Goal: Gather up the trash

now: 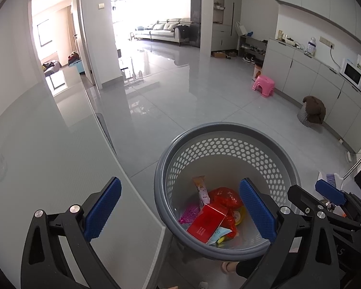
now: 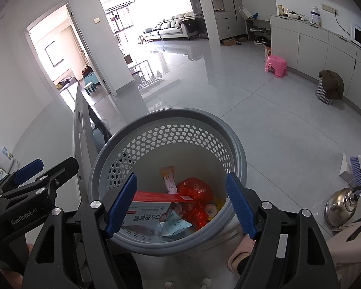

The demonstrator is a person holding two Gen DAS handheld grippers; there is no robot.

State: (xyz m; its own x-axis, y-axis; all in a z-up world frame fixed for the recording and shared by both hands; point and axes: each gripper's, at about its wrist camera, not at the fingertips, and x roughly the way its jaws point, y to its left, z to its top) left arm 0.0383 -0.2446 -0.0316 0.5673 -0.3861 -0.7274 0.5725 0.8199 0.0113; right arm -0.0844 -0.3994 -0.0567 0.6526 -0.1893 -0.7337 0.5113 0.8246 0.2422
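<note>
The round grey plastic basket with little holes in its wall (image 2: 170, 130) stands on the shiny grey tiled floor (image 2: 264, 120), just beside the edge of the white table (image 1: 48, 144). The trash lies at the bottom of the basket. There is a flat red and white cardboard box (image 2: 156, 200), a crinkly red plastic bag (image 2: 195, 189), a long orange snack wrapper (image 2: 168, 178), a pale blue paper packet (image 2: 178, 226), a small round yellow lid (image 2: 211, 208) and a pink plastic scrap (image 1: 189, 214). The right gripper (image 2: 180, 207) hangs above the basket with its blue pads wide apart and nothing between them. The left gripper (image 1: 180, 214) is wide open too, with nothing in it; one blue pad is over the table and the other over the basket. I think all this trash is light. The box looks stiff, so it would be best to pinch it across its thin sides, where the pads can sit flat. The red bag looks soft and slippery, so it may squash and slide; grabbing a thick bunched part would be safer. The wrapper and packet are thin and floppy, so a pinch near the middle should work. The basket itself looks light and a bit bendy. Its thick rim (image 2: 235, 144) is the best place to hold it, because the holey wall could flex. I cannot see any more trash on the table in these views.
</note>
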